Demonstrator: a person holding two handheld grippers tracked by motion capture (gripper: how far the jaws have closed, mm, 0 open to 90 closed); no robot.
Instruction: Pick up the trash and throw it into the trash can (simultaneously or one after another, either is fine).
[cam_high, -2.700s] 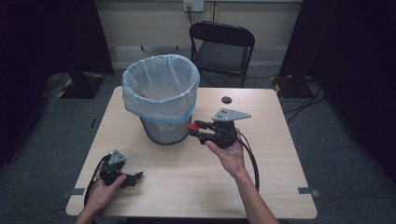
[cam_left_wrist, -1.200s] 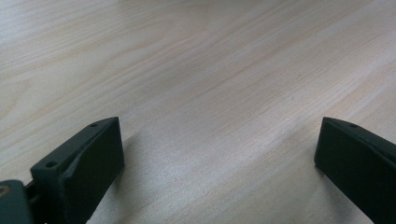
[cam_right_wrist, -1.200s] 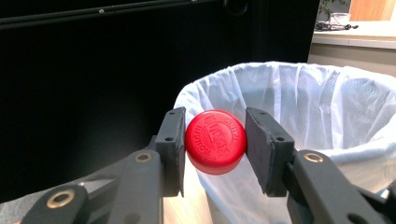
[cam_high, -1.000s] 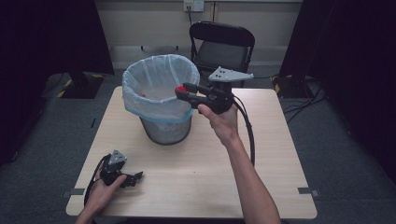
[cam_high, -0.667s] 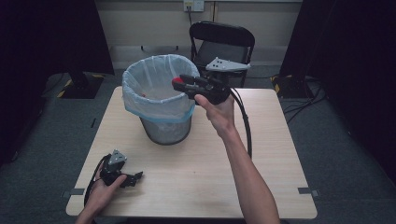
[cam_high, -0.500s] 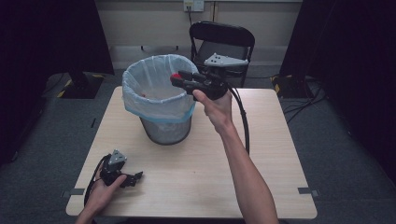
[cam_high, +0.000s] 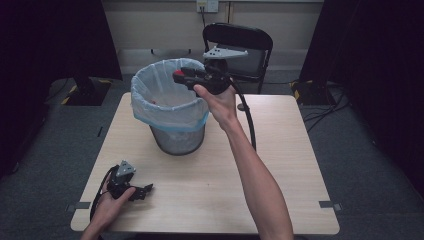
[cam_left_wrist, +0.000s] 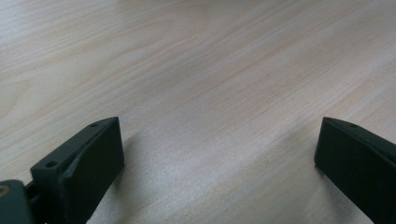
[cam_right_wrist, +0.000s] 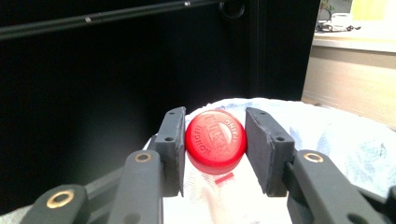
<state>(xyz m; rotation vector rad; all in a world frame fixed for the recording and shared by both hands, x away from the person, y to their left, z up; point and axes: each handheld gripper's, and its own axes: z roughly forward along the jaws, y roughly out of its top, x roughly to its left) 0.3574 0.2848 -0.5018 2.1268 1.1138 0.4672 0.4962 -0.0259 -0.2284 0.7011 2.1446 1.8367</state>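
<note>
A red bottle cap (cam_right_wrist: 215, 141) sits clamped between the two black jaws of my right gripper (cam_right_wrist: 214, 149). In the high view that right gripper (cam_high: 181, 76) is held in the air above the far right rim of the lined waste bin (cam_high: 168, 102), the red cap (cam_high: 179, 74) at its tip over the bin's opening. My left gripper (cam_high: 145, 190) rests low on the table near the front left corner, and its jaws stand wide apart over bare wood in the left gripper view (cam_left_wrist: 219, 163), nothing between them.
The bin has a mesh body and a pale blue-white liner, with something red inside (cam_high: 152, 102). A small dark round object (cam_high: 241, 107) lies on the wooden table (cam_high: 280, 165) behind the right arm. A black folding chair (cam_high: 250, 47) stands beyond the table's far edge.
My right gripper has risen from table height beside the bin and moved left and away, carrying the red cap over the bin's opening. The left gripper has stayed put.
</note>
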